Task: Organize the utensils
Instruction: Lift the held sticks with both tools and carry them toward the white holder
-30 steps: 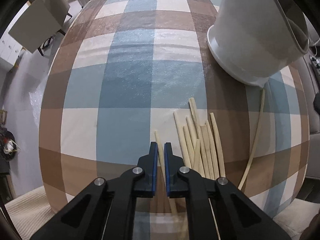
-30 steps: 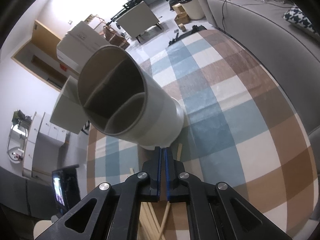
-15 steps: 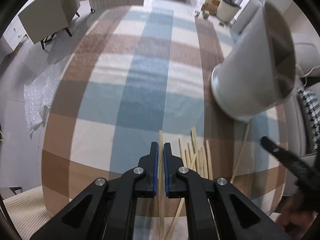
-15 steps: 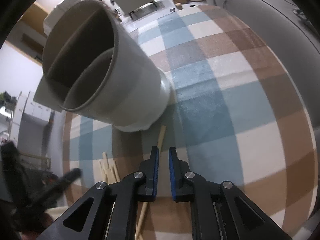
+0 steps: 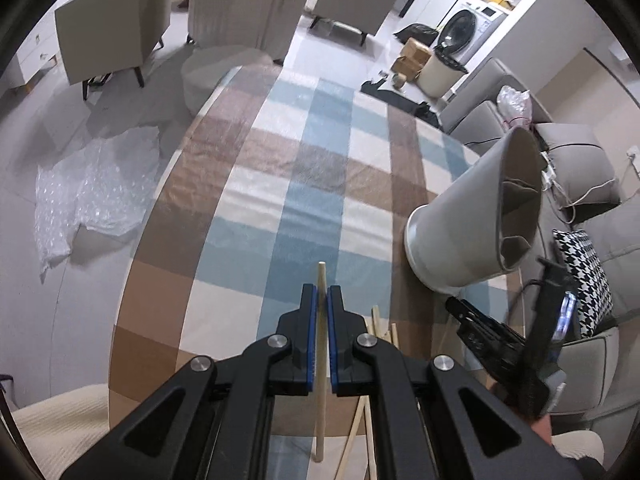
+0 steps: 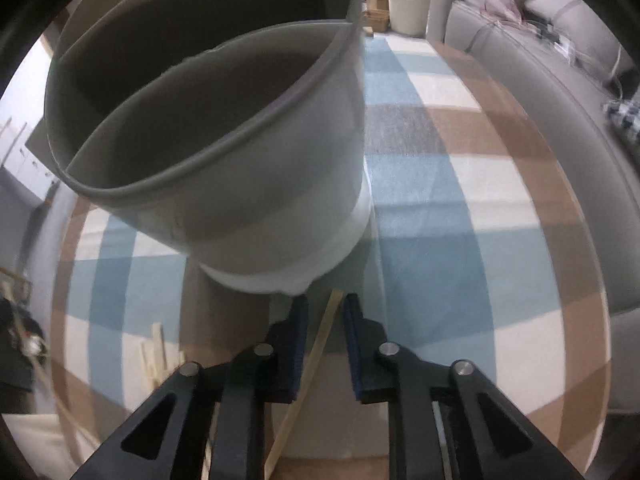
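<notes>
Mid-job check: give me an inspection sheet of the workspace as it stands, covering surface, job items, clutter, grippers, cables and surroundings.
Surface: table under a checked tablecloth in blue, brown and cream.
Job's things: grey utensil holder with inner dividers, upright on the cloth, compartments look empty; loose chopsticks lying near the front edge.
Clutter: nothing seen on the cloth besides these.
Grippers: left gripper shut on one chopstick; right gripper low by the holder's base, jaws just closing, astride a lying chopstick, pads not yet pressing it.
Cables: white leads on the sofa.
Surroundings: bubble wrap on the floor, chairs, washing machine, cardboard boxes.
</notes>
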Motion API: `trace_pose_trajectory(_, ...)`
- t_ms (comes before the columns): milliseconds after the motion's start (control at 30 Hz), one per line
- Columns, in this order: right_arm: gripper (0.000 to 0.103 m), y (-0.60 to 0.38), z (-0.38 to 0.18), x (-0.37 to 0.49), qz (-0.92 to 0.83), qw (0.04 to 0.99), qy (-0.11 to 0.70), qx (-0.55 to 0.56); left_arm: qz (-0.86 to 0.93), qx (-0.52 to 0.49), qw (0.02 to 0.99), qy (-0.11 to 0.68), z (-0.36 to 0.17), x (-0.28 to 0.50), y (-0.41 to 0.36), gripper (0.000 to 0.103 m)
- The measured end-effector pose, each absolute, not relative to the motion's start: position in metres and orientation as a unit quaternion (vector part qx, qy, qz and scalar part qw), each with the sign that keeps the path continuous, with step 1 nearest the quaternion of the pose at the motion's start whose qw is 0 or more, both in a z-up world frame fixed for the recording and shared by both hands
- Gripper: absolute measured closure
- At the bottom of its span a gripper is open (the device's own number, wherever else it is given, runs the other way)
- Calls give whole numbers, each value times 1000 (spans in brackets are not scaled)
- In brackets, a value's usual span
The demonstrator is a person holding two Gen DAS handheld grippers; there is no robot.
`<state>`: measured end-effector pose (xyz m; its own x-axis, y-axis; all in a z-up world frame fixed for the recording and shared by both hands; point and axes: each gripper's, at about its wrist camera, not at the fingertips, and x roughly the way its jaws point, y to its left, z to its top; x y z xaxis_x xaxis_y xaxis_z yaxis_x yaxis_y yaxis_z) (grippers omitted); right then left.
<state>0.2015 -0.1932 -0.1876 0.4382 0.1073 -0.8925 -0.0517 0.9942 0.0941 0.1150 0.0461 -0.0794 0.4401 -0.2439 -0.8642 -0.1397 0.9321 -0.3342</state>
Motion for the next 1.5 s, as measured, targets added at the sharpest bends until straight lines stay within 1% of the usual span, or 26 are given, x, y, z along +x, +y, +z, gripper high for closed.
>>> trace_pose_trajectory(67,98,-193,-189,200,50,852,521,31,-38,-184,827,530,-80,116,46,102)
trace_pose_trajectory(267,98,-207,-178,185,64,858,504,76,-50,-177,829,528,-74,116,39,102)
trace_pose_trajectory(467,98,-219,-142,161,92,878,457,105,-60,-150,841,516,-62,114,20,102)
trace_pose_trajectory(567,98,-225,-121,151,103,888,433,116,-70,-121,852,504,-54,110,9,102)
trace_pose_trajectory(733,98,-237,-99,134,117,889,412,161,-88,-110,860,490,-43,102,2,102)
trace_pose_trajectory(933,98,-237,-62,116,127,913,350,169,-102,-106,863,483,-31,97,-6,102)
trace_pose_trajectory(1233,98,-247,-6,107,138,939,268,168,-115,-98,878,453,13,94,-14,102)
trace_pose_trajectory(1500,98,-252,43,133,147,953,209,164,-143,-83,896,413,68,110,-29,102)
